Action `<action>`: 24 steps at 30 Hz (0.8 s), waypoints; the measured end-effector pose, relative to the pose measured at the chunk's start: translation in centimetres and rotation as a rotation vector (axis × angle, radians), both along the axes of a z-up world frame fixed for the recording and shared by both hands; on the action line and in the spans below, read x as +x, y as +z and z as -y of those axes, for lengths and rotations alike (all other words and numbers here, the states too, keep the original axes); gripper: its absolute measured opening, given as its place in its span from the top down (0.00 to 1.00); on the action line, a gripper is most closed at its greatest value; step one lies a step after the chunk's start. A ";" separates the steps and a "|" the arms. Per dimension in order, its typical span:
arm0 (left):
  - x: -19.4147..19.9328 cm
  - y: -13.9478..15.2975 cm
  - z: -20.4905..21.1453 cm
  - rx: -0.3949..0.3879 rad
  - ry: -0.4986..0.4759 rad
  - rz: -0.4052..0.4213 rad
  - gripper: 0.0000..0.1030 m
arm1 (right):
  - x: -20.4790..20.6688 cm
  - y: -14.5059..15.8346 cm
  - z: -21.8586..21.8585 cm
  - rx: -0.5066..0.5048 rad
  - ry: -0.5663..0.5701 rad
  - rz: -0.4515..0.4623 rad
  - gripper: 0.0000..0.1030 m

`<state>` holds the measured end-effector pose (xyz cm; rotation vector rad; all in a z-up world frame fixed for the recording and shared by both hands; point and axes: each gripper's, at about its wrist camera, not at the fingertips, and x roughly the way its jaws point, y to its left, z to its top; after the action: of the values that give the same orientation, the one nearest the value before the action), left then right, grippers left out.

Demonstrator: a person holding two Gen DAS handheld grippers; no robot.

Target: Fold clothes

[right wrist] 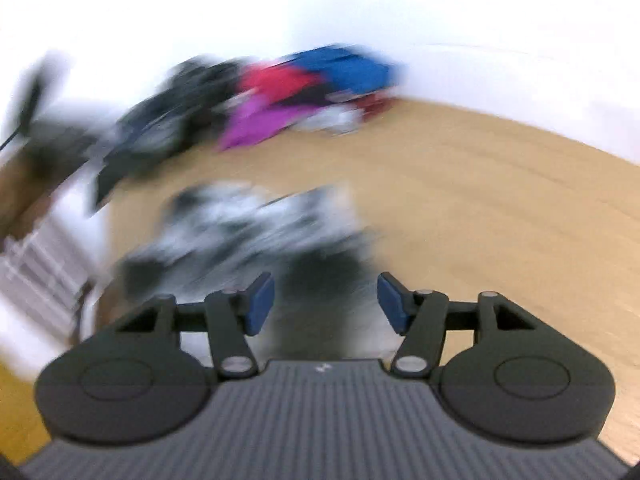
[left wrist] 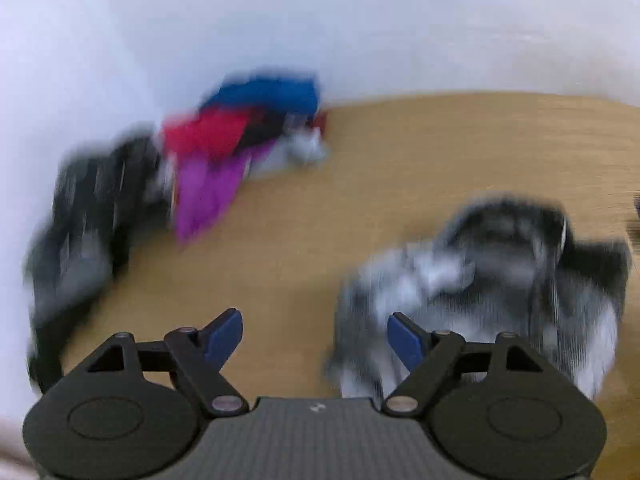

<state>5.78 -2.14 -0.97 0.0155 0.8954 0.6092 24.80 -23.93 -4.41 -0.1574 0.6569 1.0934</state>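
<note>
The wooden desk (left wrist: 400, 168) fills the lower half of both views, against a white wall (left wrist: 280, 20). A heap of clothes (left wrist: 240, 136), blue, red, purple and black, lies in the upper left of each frame, well apart from both claws. Nearer, a crumpled grey-and-black garment (left wrist: 500, 272) sits at the lower right of the left wrist view and at centre left of the right wrist view (right wrist: 256, 224); blur hides its long axis. The right claw (right wrist: 326, 302) points almost straight at it, so it looks the closer one. The left claw (left wrist: 316, 340) has the garment off towards its right finger. Both claws are spread and hold nothing, hovering above the desk.
</note>
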 end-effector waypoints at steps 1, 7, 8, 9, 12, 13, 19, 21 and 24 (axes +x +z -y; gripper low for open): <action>-0.6 -1.0 0.2 -0.049 0.015 -0.005 0.22 | 1.6 -0.6 -0.8 -0.008 -0.035 -0.010 0.40; 1.8 -6.0 0.6 -0.064 0.038 -0.009 0.28 | 0.1 -5.4 -6.5 -0.270 0.073 -0.045 0.45; 2.6 -6.4 0.4 -0.029 0.023 -0.015 0.27 | -1.7 -5.4 -6.7 -0.297 0.091 -0.005 0.46; 3.3 -6.5 0.3 0.006 0.006 -0.019 0.28 | -3.3 -5.4 -6.7 -0.319 0.106 0.033 0.46; 4.7 -5.8 -0.4 0.045 -0.065 -0.021 0.30 | -8.1 -5.1 -6.5 -0.350 0.172 0.062 0.47; 4.8 -5.3 -0.6 0.035 -0.092 -0.012 0.30 | -9.6 -5.0 -6.7 -0.359 0.186 0.088 0.47; 2.9 -3.1 -1.5 -0.074 -0.235 0.042 0.28 | -12.7 -0.2 -5.7 -0.291 0.061 0.205 0.46; 2.5 -2.8 -1.8 -0.109 -0.273 0.058 0.27 | -11.9 1.7 -5.5 -0.199 0.004 0.148 0.46; 3.6 -4.2 -1.6 -0.129 -0.345 0.021 0.24 | -9.4 1.9 -6.0 -0.167 -0.039 0.090 0.46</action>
<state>9.42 -0.50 -5.13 0.0463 0.8848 0.2297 15.42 -17.92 -2.47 -0.3345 0.6670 0.9884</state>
